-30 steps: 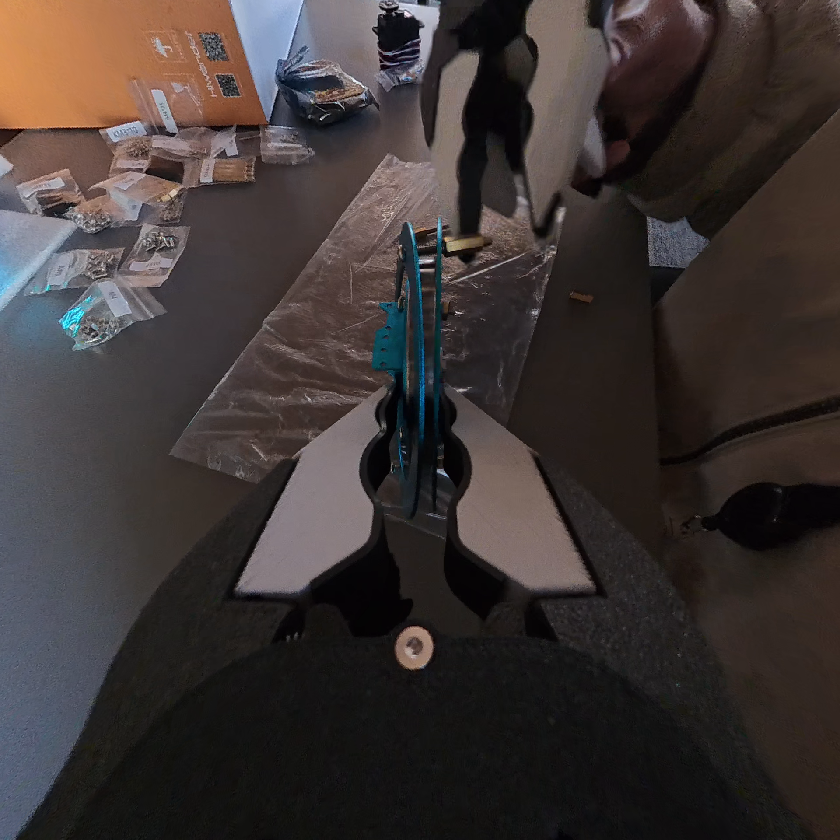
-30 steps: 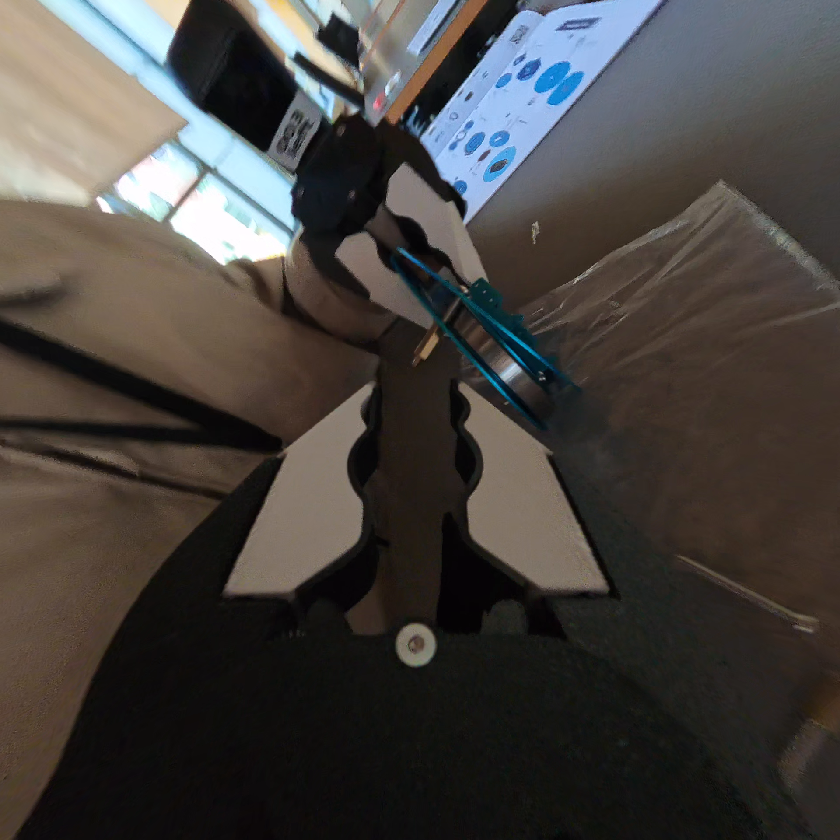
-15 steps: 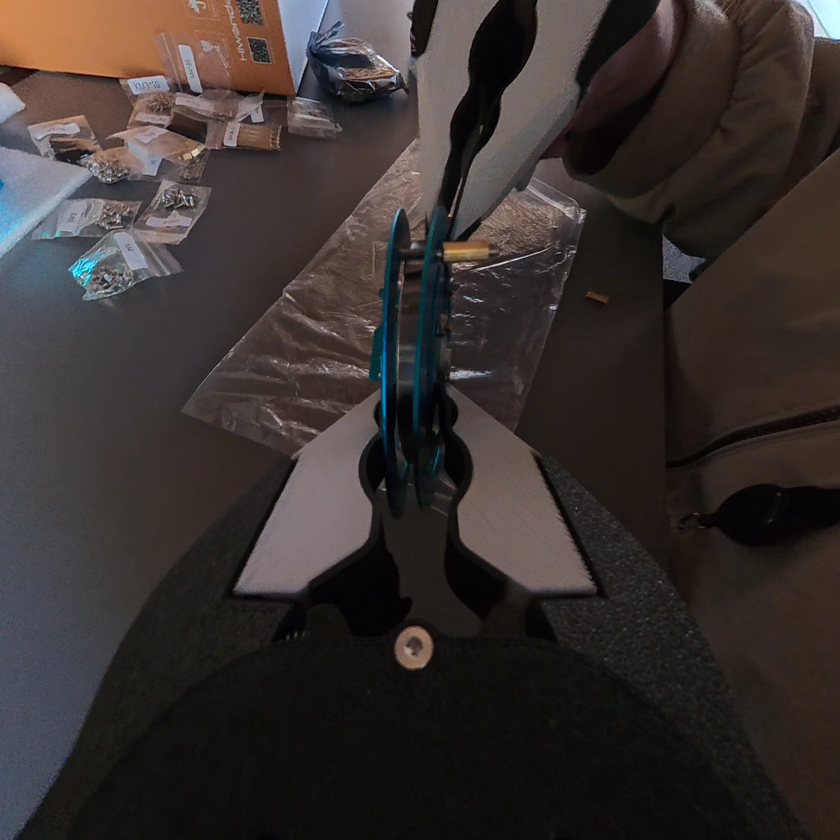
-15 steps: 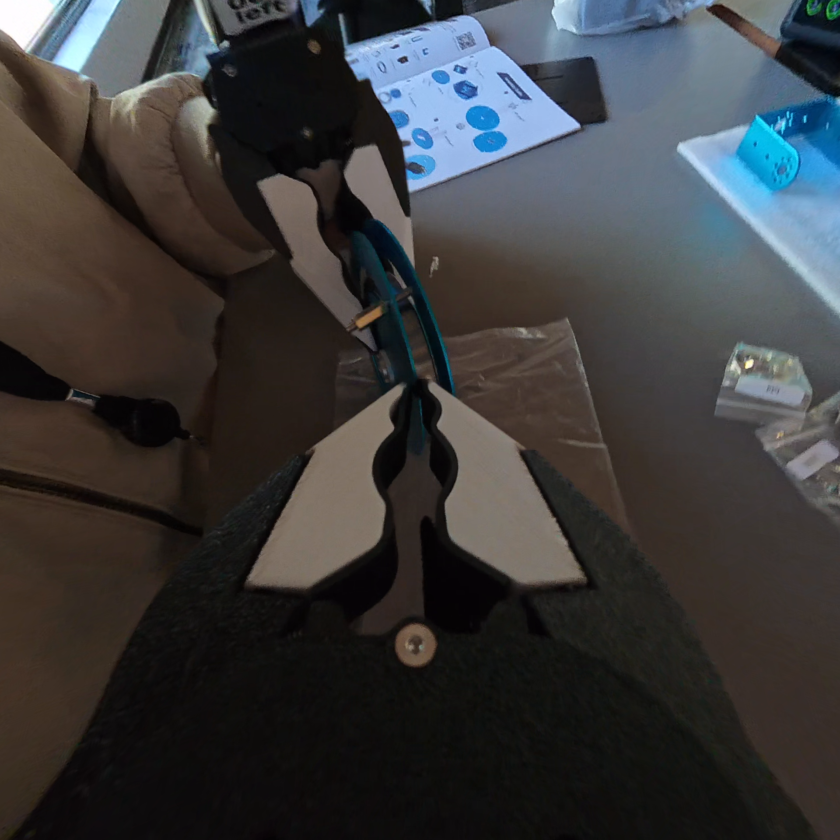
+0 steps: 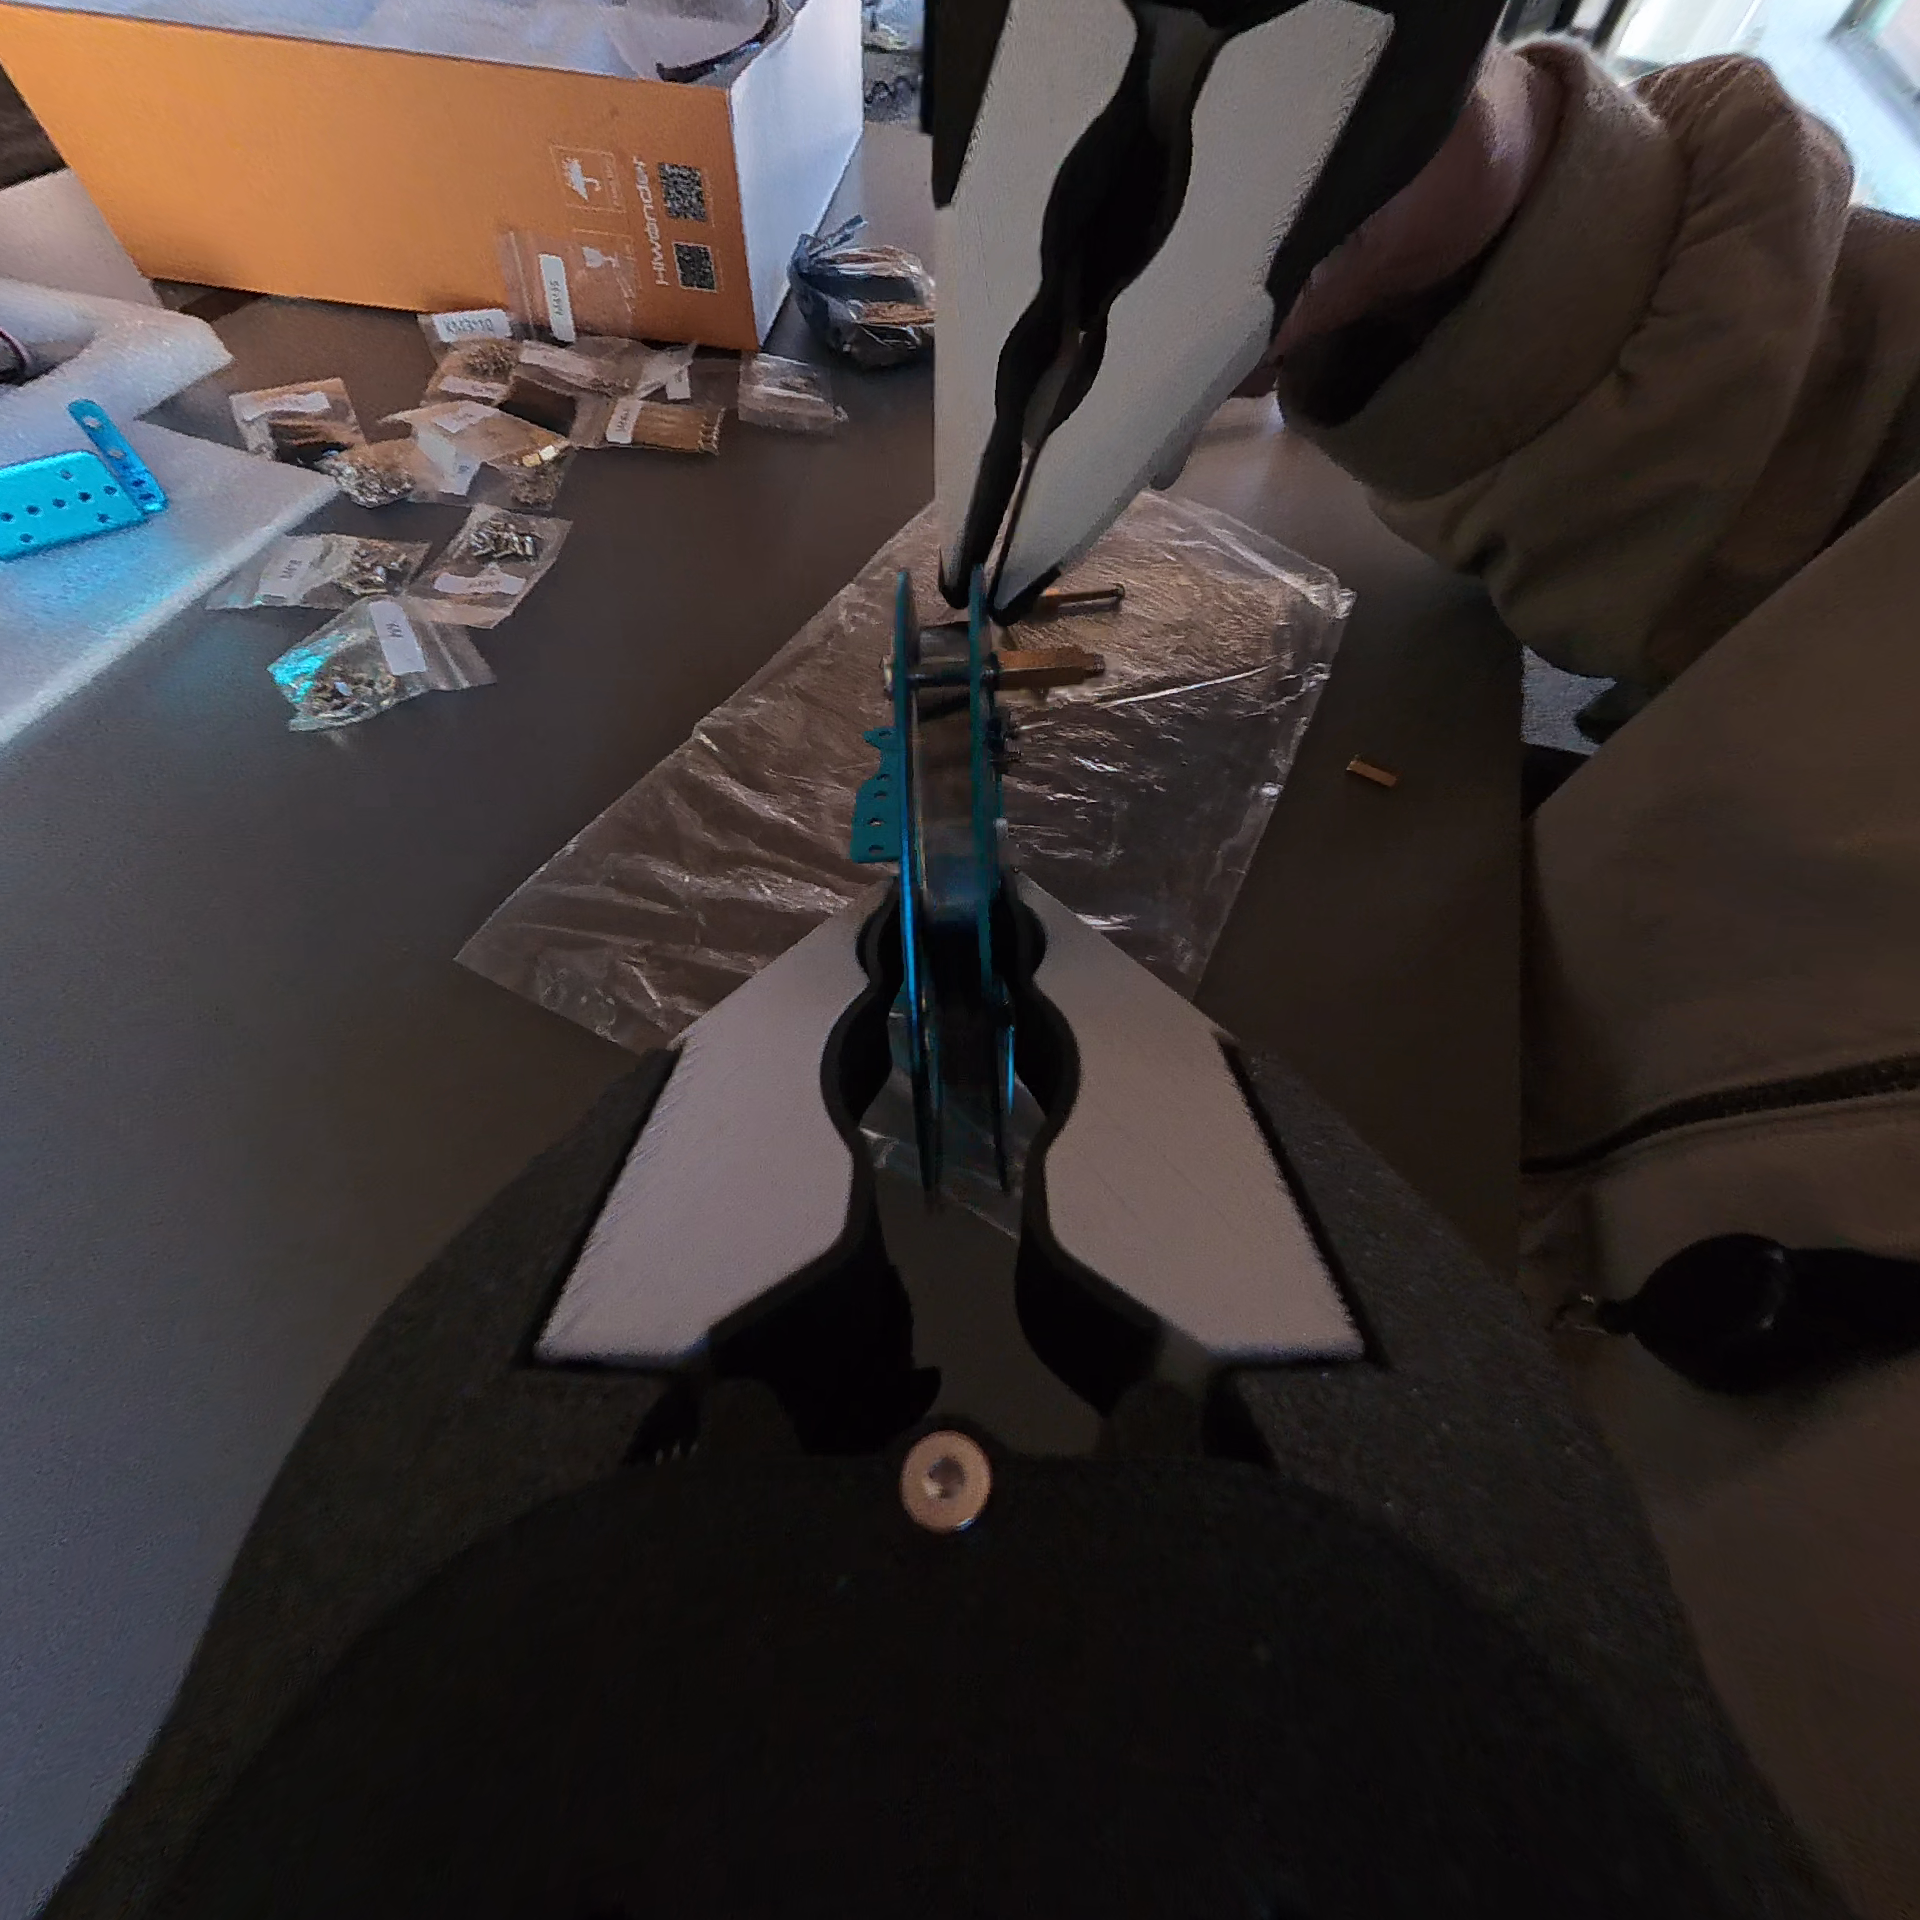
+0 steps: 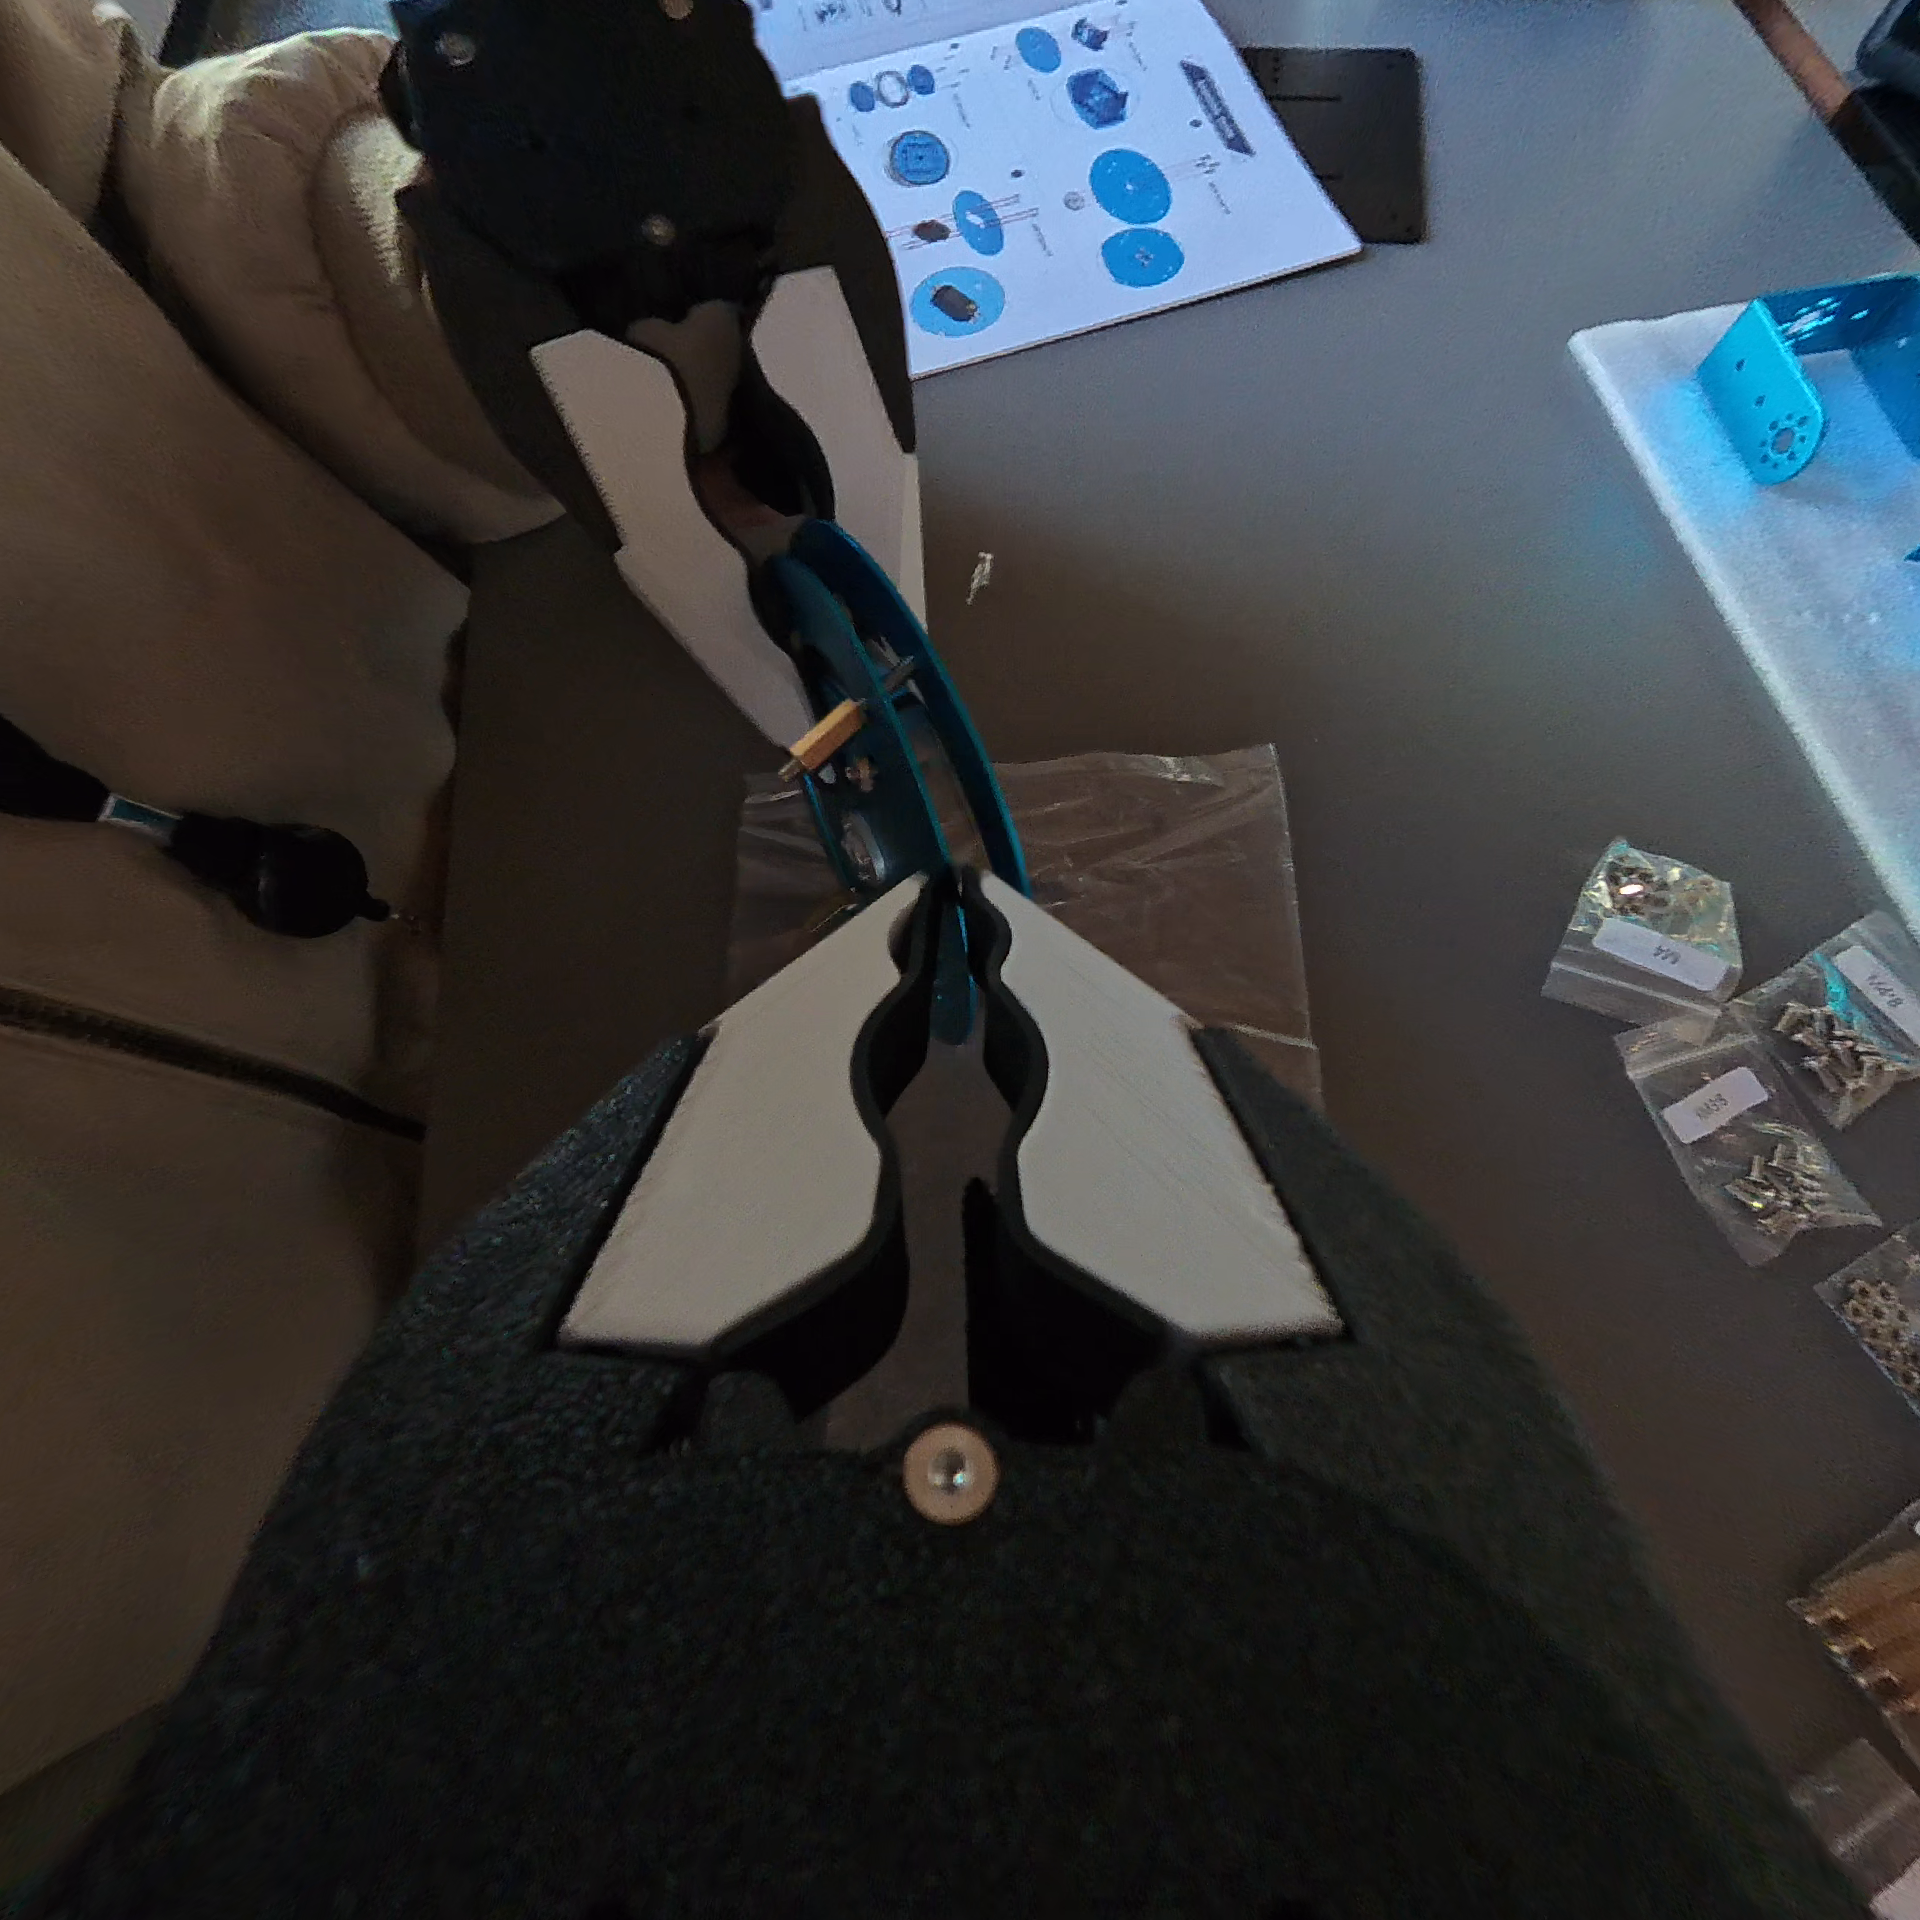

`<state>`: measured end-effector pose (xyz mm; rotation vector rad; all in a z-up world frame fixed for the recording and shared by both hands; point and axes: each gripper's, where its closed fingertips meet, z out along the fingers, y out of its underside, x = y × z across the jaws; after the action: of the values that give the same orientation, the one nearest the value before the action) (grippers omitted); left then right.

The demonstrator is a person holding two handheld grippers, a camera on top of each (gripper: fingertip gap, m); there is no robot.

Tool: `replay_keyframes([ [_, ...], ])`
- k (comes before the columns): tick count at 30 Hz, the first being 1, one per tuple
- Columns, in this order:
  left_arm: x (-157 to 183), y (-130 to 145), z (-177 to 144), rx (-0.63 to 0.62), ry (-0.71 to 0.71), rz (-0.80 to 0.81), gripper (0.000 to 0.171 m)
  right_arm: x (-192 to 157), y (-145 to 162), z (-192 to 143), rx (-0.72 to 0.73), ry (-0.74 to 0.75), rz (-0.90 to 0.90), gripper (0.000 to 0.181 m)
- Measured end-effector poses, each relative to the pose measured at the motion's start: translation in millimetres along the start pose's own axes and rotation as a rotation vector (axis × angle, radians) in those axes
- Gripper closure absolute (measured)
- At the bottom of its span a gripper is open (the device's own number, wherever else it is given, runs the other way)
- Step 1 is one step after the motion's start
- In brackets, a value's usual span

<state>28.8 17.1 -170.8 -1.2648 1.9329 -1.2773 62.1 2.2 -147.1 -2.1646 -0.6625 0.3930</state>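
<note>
My left hand-held gripper (image 5: 951, 1039) clamps the blue disc assembly (image 5: 951, 883) edge-on, steadying it; my right hand-held gripper (image 6: 951, 904) apparently pinches one rim.

An orange box (image 5: 343, 156) is standing behind scattered screw bags (image 5: 416, 540). A clear plastic sheet (image 5: 748, 831) is lying on the dark table (image 5: 208, 935). A manual (image 6: 1081, 177) is lying open beyond it.

My two grippers matched: the left gripper (image 5: 951, 914) and the right gripper (image 6: 951, 883) each had a rough black housing, pale grey wedge fingers (image 5: 727, 1122) edged in wavy black, and a silver screw (image 5: 943, 1480) near the base. I wore a tan padded jacket (image 6: 187, 582) with a dark zip (image 6: 208, 1060).
</note>
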Motion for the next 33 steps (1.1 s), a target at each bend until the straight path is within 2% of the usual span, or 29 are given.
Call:
replay_keyframes([
  [3, 1.3, 0.2, 0.5, 0.007, -0.030, 0.044, 0.156, 3.3, 1.9, -0.9, 0.018, 0.046, -0.053, 0.176],
  [6, 3.4, 1.9, -0.1, 0.005, -0.026, 0.064, 0.156, 10.6, 2.9, -3.3, 0.054, 0.063, -0.067, 0.155],
  [8, 4.5, 4.0, -0.6, 0.008, -0.018, 0.064, 0.156, 7.8, 6.7, 2.7, 0.082, -0.035, -0.017, 0.133],
  [9, 5.2, 5.5, -0.7, 0.005, -0.011, 0.065, 0.155, 4.1, 10.4, 9.1, 0.080, -0.102, 0.011, 0.129],
  [11, 5.3, 6.3, -1.4, 0.001, -0.002, 0.060, 0.155, 3.2, 23.1, 25.3, 0.042, -0.151, 0.000, 0.138],
  [13, 1.5, 5.9, -2.3, -0.006, 0.004, -0.002, 0.156, -3.4, 24.9, 30.7, 0.053, -0.214, -0.025, 0.160],
  [15, 1.6, 1.5, -3.9, 0.017, 0.069, -0.149, 0.157, -3.0, 20.8, 27.4, 0.055, -0.258, 0.034, 0.162],
  [19, 14.7, -21.6, -7.7, 0.153, 0.355, -0.527, 0.156, -12.6, -7.6, -5.3, 0.165, -0.460, 0.240, 0.166],
  [21, 15.0, -18.8, 1.4, 0.136, 0.407, -0.612, 0.156, -9.5, -2.5, -10.9, 0.151, -0.524, 0.376, 0.166],
  [25, 5.5, 9.1, 27.7, 0.002, 0.294, -0.553, 0.152, 1.4, 37.6, -1.9, 0.059, -0.516, 0.479, 0.169],
  [27, 5.6, 8.1, 29.6, -0.001, 0.297, -0.554, 0.152, 3.0, 43.2, -4.2, 0.079, -0.555, 0.524, 0.169],
  [33, -16.3, 20.8, 35.1, -0.077, 0.147, -0.475, 0.141, 16.5, 61.4, 1.5, 0.035, -0.590, 0.660, 0.167],
])
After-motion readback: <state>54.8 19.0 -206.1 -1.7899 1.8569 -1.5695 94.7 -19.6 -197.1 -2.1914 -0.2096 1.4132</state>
